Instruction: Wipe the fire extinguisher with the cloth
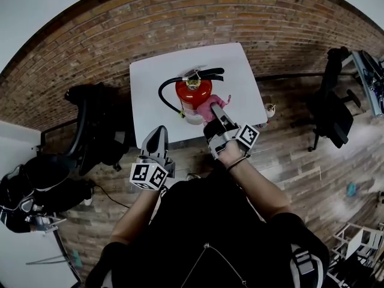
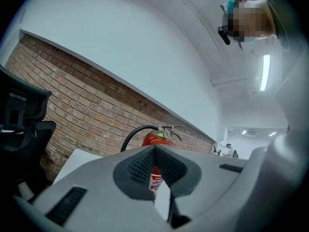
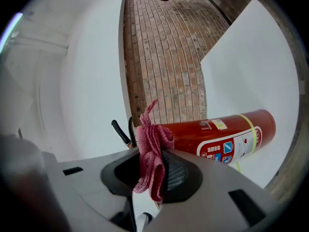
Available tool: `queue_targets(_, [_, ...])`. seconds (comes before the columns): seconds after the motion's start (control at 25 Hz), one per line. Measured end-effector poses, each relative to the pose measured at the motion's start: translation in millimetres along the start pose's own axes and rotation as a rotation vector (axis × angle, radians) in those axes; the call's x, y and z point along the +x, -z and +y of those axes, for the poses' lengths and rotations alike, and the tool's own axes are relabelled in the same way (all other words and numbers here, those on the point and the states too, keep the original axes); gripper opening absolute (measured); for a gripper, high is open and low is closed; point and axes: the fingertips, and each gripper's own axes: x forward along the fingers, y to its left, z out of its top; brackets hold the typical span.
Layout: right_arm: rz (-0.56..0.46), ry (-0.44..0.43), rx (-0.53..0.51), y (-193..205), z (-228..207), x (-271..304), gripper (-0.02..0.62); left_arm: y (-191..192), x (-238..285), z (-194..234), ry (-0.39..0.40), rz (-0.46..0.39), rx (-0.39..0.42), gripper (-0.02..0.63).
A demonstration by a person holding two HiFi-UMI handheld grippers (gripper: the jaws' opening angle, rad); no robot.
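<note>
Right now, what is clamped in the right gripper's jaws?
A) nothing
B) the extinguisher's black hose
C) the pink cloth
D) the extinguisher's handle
C: in the right gripper view, the right gripper has its jaws closed on the folded pink cloth, and the red fire extinguisher stands just beyond it, outside the jaws.

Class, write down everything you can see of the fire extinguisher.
The fire extinguisher is a red metal-looking cylinder with a white printed label, a yellow band, a black hose, black levers and a gauge on top. It stands upright on the white table. The pink cloth, clamped in the right gripper, seems pressed against its side.
</note>
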Motion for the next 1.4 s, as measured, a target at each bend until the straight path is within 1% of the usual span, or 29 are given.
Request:
queue_targets(0.16, [-0.005, -0.047, -0.013, 2.7, 19.0, 2.3, 0.104, -3.4, -1.6, -1.7, 0.006, -0.011, -0.002, 0.03])
queue_targets(0.24, [0.009, -0.103, -0.03, 6.6, 36.5, 4.9, 0.104, -4.3, -3.2, -2.3, 0.008, -0.017, -0.003, 0.031])
queue_targets(0.32, [0.031, -0.155, -0.078, 11.0, 57.6, 10.0, 0.104, -5.9, -4.5, -2.7, 0.009, -0.024, -0.003, 0.03])
queue_targets(0.36, [0.041, -0.168, -0.107, 12.8, 65.4, 12.4, 0.104, -6.9, -5.4, -2.8, 0.008, -0.028, -0.003, 0.03])
queue_targets(0.48, [0.083, -0.168, -0.219, 15.0, 76.1, 12.2, 0.104, -9.5, -8.8, -3.8, 0.005, -0.041, -0.007, 0.03])
queue_targets(0.56, [0.143, -0.143, -0.364, 16.4, 78.9, 7.8, 0.104, -12.6, -11.5, -4.0, -0.001, -0.052, -0.003, 0.031])
queue_targets(0.64, [0.234, -0.103, -0.557, 22.0, 79.9, 3.4, 0.103, -15.8, -15.0, -3.5, -0.011, -0.062, 0.014, 0.03])
queue_targets(0.72, [0.352, -0.045, -0.766, 31.3, 72.8, -2.1, 0.103, -17.5, -17.8, -2.9, -0.02, -0.069, 0.032, 0.031])
queue_targets(0.8, [0.501, 0.021, -1.0, 45.6, 55.2, -10.1, 0.103, -17.4, -19.4, -2.2, -0.028, -0.072, 0.038, 0.031])
queue_targets(0.88, [0.678, 0.071, -1.223, 65.2, 29.6, -20.6, 0.104, -14.9, -22.0, 0.2, -0.043, -0.073, 0.04, 0.03])
queue_targets(1.04, [1.019, 0.13, -1.541, 96.0, -38.7, -42.0, 0.103, -9.5, -28.2, 12.5, -0.109, -0.082, 0.038, 0.031])
queue_targets(1.12, [1.179, 0.135, -1.709, 101.5, -75.7, -52.3, 0.104, -9.1, -31.3, 17.7, -0.156, -0.095, 0.029, 0.031])
queue_targets(1.24, [1.409, 0.091, -1.961, 99.1, -130.3, -65.0, 0.104, -8.5, -40.7, 22.5, -0.247, -0.117, 0.015, 0.031])
queue_targets(1.32, [1.505, 0.058, -2.083, 95.5, -163.6, -70.0, 0.104, -1.7, -49.6, 25.1, -0.299, -0.116, 0.02, 0.03])
queue_targets(1.4, [1.558, 0.038, -2.187, 91.1, -198.4, -68.6, 0.104, 9.9, -56.4, 32.2, -0.342, -0.104, 0.034, 0.029])
